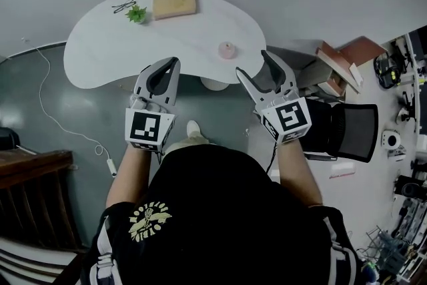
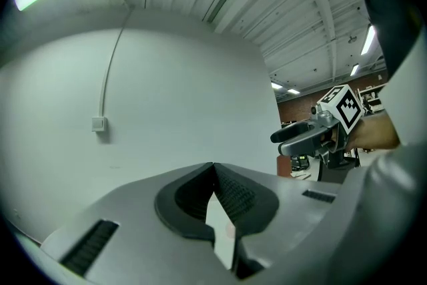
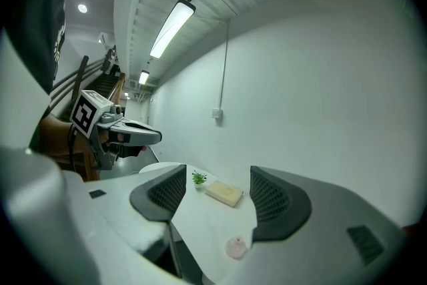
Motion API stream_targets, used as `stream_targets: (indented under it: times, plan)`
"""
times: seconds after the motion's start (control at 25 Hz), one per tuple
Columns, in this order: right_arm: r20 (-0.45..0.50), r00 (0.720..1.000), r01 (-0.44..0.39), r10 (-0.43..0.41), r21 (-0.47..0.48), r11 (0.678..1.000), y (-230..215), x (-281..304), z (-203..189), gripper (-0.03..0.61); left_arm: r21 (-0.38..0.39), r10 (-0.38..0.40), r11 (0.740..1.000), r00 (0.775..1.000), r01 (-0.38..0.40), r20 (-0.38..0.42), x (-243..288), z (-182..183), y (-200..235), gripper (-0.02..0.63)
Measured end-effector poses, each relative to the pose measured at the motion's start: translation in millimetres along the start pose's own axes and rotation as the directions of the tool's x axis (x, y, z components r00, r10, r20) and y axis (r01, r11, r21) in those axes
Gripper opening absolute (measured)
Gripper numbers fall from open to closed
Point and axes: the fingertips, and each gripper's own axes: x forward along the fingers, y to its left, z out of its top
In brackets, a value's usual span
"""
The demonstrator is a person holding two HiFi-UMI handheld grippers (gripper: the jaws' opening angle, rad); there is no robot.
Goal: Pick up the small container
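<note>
The small pink container (image 1: 227,49) stands on the white table (image 1: 113,43) near its front right edge. In the right gripper view the container (image 3: 235,247) appears low, between and below the jaws. My right gripper (image 1: 258,70) hovers open just short of the table edge, to the right of the container, holding nothing; its jaws stand wide apart (image 3: 217,195). My left gripper (image 1: 173,63) is shut and empty, its tips touching (image 2: 213,167), at the table's front edge left of the container.
A tan box (image 1: 175,3), a small green plant (image 1: 137,13) and a pair of glasses (image 1: 123,7) lie at the table's far side. A black chair (image 1: 347,131) and stacked boxes (image 1: 340,63) stand right. A white cable (image 1: 67,123) runs across the floor.
</note>
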Motion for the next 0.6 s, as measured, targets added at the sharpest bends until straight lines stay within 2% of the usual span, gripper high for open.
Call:
stream_targets:
  times: [0.32,0.44,0.6]
  plan:
    - [-0.035,0.996,0.087,-0.087,0.008,0.996,-35,44,1,0.287,-0.02,-0.047,0.999,0.999,0.047,0.013,46,-3,51,0.02]
    - [-0.071,0.991,0.121,-0.116,0.067,0.99,-47,55,-21,0.287,-0.017,-0.082,0.996,0.997,0.082,0.0,65,-13,54,0.02]
    - [-0.142,0.984,0.124,-0.108,0.113,0.986,-58,68,-67,0.287,-0.039,-0.111,0.993,0.994,0.11,-0.025,91,-29,51,0.02]
